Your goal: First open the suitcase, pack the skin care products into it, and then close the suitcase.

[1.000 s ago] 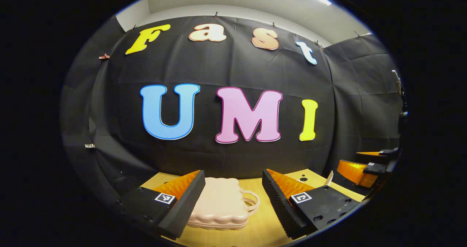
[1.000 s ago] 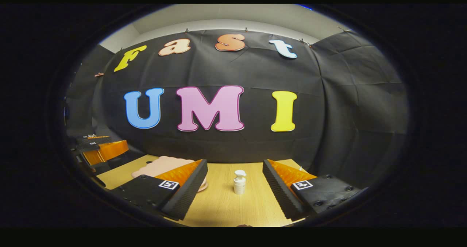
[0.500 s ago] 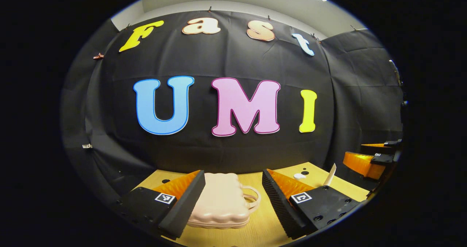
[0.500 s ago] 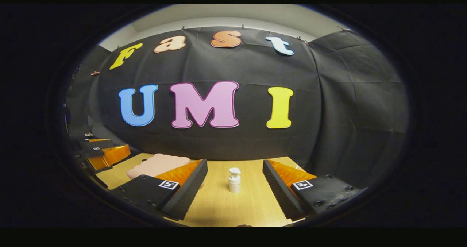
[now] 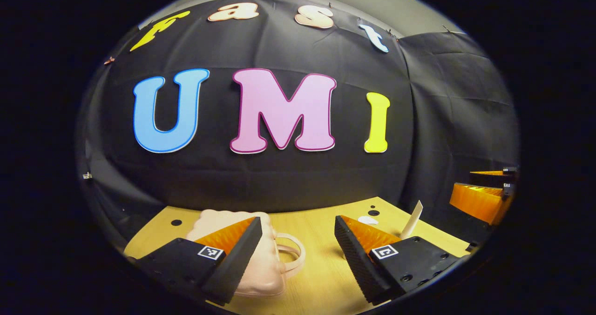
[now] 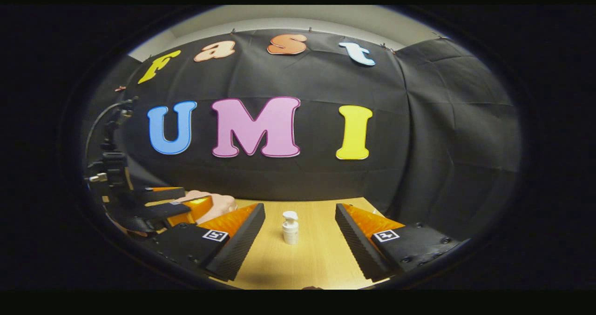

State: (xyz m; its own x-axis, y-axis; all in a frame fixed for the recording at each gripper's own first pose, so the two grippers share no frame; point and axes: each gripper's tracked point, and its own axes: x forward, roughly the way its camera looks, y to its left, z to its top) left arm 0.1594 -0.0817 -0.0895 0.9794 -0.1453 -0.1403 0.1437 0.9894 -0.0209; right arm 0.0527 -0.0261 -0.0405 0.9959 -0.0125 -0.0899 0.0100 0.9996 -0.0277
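A pale pink suitcase lies flat and closed on the wooden table, its looped handle pointing right. My left gripper is open just above and in front of it; its left finger covers part of the case. In the right gripper view a small white pump bottle stands upright on the table, straight ahead between the fingers of my open right gripper, a short way off. The suitcase shows at the left there, with the left gripper over it.
A white card stands near the table's right back corner, beside a small white round thing. Dark holes dot the tabletop. The right gripper hangs at the far right. The black cloth wall closes the back of the table.
The left gripper has moved forward towards the suitcase, which now sits lower left in its view. In the right gripper view the left gripper has come in over the case. The bottle stands unmoved.
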